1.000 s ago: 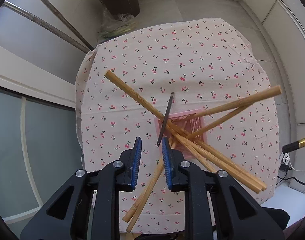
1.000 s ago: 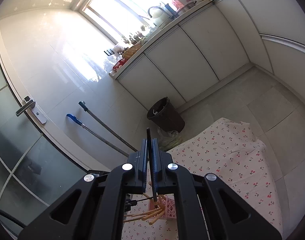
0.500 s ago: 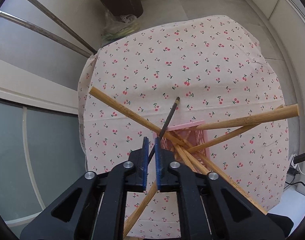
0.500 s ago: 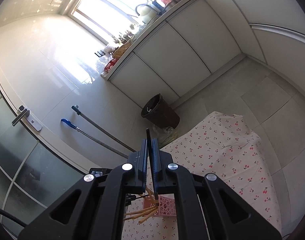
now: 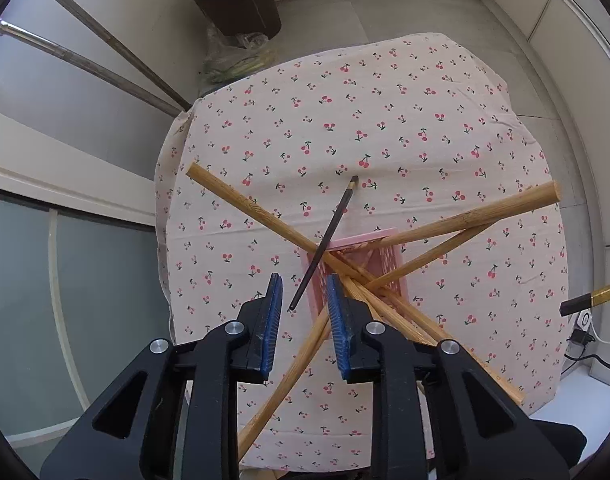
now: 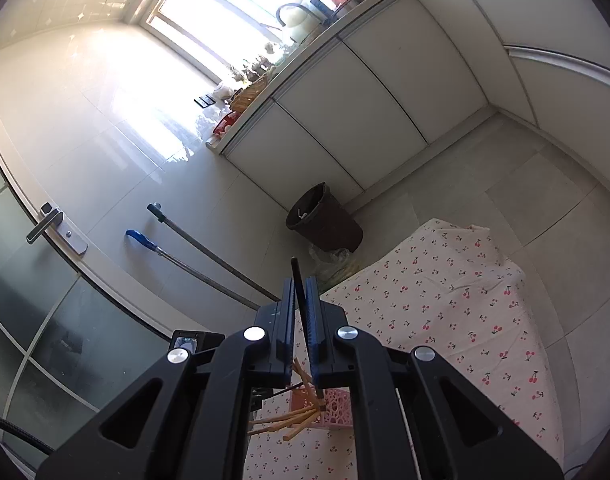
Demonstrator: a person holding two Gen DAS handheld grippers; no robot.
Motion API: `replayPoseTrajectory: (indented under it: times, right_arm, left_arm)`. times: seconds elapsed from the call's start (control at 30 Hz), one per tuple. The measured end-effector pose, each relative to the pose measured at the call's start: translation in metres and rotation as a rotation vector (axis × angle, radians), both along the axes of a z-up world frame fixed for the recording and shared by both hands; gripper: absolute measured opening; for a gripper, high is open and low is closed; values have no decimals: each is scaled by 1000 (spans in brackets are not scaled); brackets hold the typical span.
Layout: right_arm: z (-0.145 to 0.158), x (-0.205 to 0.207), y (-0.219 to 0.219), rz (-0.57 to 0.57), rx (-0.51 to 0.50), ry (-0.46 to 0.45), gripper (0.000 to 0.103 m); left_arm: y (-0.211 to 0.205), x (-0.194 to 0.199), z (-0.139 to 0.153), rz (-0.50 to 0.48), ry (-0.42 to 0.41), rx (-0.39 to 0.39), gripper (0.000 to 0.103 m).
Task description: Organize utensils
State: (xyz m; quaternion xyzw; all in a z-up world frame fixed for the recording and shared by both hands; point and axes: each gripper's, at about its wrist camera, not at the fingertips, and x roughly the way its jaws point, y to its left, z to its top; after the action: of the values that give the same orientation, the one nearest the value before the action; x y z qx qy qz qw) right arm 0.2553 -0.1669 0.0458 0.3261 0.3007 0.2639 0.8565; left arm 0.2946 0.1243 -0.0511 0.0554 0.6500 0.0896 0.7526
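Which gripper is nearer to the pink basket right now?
Left. The left gripper hangs right above the pink basket, fingers opening around a dark chopstick. The right gripper is higher and set back, shut on another dark chopstick.

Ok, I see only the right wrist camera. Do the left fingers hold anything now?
Observer: No. The left gripper is opening. A black chopstick stands between its fingers, pressed by neither.
Operator: Where does that chopstick lie?
Observer: It leans across the rim of the pink basket. Where its lower end rests I cannot tell.
Operator: And is the basket crowded?
Observer: Yes. Bamboo chopsticks splay out of it to both sides and cross over its opening.
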Motion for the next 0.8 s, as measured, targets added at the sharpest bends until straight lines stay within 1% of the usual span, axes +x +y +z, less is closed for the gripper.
replayPoseTrajectory:
  times: [0.23,0.3,0.33,0.37,0.47,0.5,0.53,0.57,0.6,0.7,0.8]
  right_arm:
    - [-2,1,1,6,0,9,7]
    - [-3,2,0,5,2,12,7]
    - [-3,3,0,4,3,14,8]
    - [-4,3,0,2,4,16,8]
    - [-5,5,1,1,3,21,8]
    - [-5,5,1,3,3,22,8]
    - [-5,5,2,4,4,24,8]
    - [-5,5,3,5,4,25,8]
    - [-5,4,3,5,3,25,8]
    - [-3,2,3,6,1,18,8]
    - [-1,0,1,6,7,10,8]
  left_arm:
    - [5,7,-23,26,57,44,26]
    - [8,8,-27,19,57,51,25]
    - [8,7,-27,10,51,57,17]
    - [7,6,-26,-2,40,61,13]
    - [-2,1,-21,-43,21,63,8]
    - [-4,-1,-19,-52,21,57,5]
    - [-6,-3,-15,-57,7,61,3]
    - [-7,-4,-9,-61,-18,91,3]
    - [-8,-6,-3,-62,-45,98,3]
    - [-12,-12,25,-68,-123,90,3]
    - [-16,-20,57,-69,-179,73,3]
